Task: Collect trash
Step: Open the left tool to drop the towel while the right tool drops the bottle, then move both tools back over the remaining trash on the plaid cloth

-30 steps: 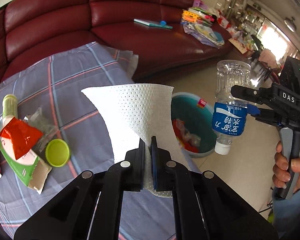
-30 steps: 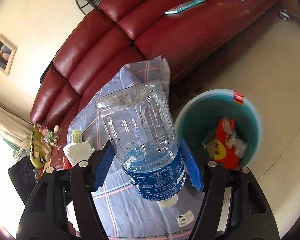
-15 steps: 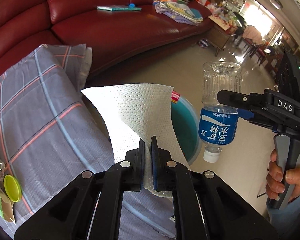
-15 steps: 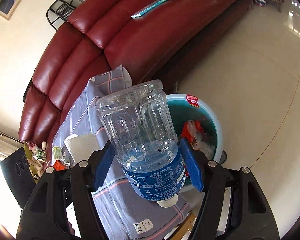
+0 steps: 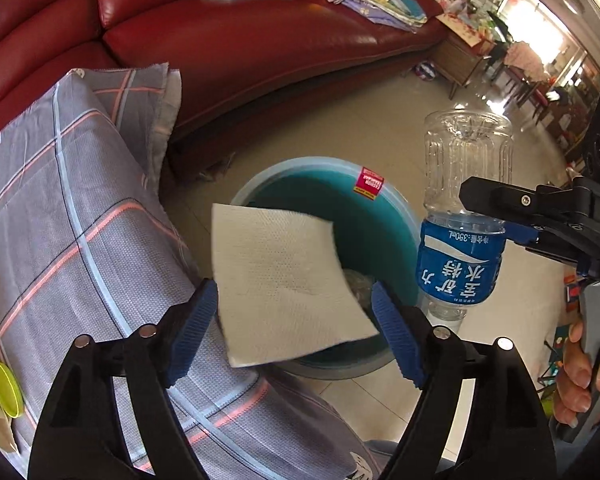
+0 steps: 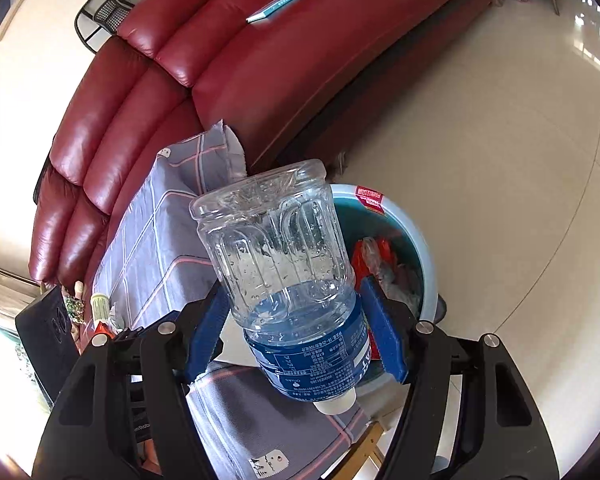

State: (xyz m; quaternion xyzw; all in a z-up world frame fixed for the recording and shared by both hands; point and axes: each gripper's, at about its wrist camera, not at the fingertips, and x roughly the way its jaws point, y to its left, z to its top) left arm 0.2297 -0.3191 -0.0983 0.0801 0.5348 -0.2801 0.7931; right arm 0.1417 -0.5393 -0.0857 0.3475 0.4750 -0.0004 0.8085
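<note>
The paper towel (image 5: 284, 284) hangs loose between the spread pads of the left claw (image 5: 294, 312), which has just been opening; neither pad presses on it now, so it is released and, I judge, dropping. It sits partly over the teal bin (image 5: 396, 216) and partly over the desk edge, its far corner at about 1 o'clock inside the bin's mouth, its near corner at 7 o'clock overlapping the plaid cloth (image 5: 72, 216) of the desk. Whether it falls clear of the rim I cannot tell.

The water bottle (image 6: 288, 280) is clenched by the right claw (image 6: 296, 332) across its blue label, long axis roughly upright with the cap down and the base up, a little water pooled low. In the right wrist view the bin (image 6: 420, 240) lies at about 2 o'clock from the claw, just behind the bottle, red wrappers (image 6: 380, 252) already in it. The coming move turns on this: the cap must stand over the bin's mouth, not its near rim. The right hand (image 5: 580, 376) is nearer for that release.

On the desk at 8 o'clock a green lid (image 5: 6, 390) remains.
</note>
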